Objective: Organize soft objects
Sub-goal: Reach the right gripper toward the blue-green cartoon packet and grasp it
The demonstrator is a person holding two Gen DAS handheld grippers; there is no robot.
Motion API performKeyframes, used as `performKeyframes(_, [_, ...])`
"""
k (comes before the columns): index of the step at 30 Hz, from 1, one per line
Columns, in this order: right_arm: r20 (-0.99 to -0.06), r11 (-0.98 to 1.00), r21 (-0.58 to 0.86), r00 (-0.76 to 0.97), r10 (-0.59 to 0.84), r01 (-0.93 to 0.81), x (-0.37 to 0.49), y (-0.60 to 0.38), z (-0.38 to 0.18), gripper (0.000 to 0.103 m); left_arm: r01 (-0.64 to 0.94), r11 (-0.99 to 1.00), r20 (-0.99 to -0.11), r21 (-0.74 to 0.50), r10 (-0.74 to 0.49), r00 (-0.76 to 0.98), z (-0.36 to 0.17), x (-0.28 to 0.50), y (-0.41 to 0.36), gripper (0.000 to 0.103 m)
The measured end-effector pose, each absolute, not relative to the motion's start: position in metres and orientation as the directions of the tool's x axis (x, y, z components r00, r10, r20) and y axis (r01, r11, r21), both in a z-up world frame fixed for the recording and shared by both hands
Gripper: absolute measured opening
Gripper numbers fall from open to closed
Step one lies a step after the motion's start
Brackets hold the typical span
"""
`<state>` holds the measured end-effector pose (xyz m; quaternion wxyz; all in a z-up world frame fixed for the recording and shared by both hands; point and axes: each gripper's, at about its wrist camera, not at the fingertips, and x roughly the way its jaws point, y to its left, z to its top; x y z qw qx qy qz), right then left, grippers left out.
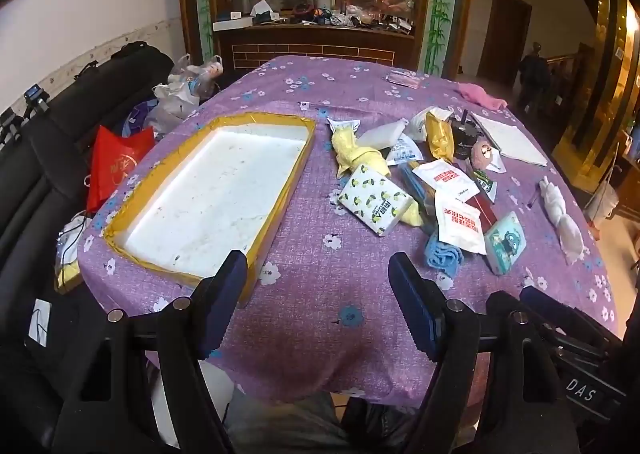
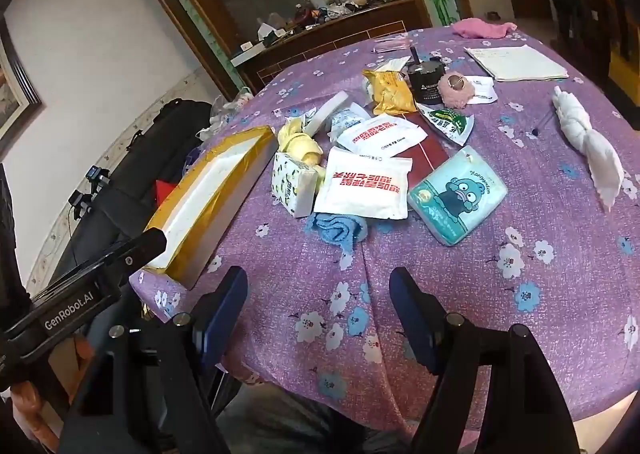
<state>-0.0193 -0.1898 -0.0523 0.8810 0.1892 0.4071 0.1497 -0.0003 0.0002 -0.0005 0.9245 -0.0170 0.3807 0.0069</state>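
Both tools hover at the near edge of the purple flowered tablecloth [image 1: 320, 294], and nothing is picked yet. The left gripper [image 1: 318, 274] is spread wide with nothing between its blue pads; the right gripper [image 2: 318, 286] is just as wide and just as empty. The shallow white foam tray with yellow taped rim [image 1: 276, 190] sits bare on the left, and the soft things lie heaped to its right.

Here is the trouble: that heap is layered. The rolled blue cloth [image 2: 340, 230] is tucked under the white flat sachet with red lettering [image 2: 364, 186], so a pull on the cloth likely drags the sachet along. The teal cartoon tissue pack [image 2: 456, 198] and the lemon-print tissue pack [image 2: 294, 184] are slick-wrapped and squashy, so a shallow pinch could slip off. The loose tablecloth may bunch up between low pads. The dark cylindrical cup [image 2: 426, 80] behind could tip if nudged.
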Motion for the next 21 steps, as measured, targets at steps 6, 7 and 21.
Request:
performKeyframes(6, [-0.659,0.876,0.473,0.620,0.426,-0.099,-0.016,-0.196,-0.056,0.074,-0.018,1.000,-0.721,-0.021,-0.002,0.693,-0.006,0.003,-0.004,0.074])
performKeyframes(7, [-0.661,0.877,0.471,0.620,0.422,-0.095,-0.015,-0.197,-0.057,0.074,-0.017,1.000,-0.723,-0.020,-0.003,0.690,-0.009,0.005,-0.004,0.074])
performKeyframes(21, [-0.674,0.846,0.532,0.611,0.415,0.012,0.000,-0.233,-0.080,0.074,0.059,0.983,-0.734,-0.175,-0.170,0.657,-0.024,0.030,-0.001,0.074])
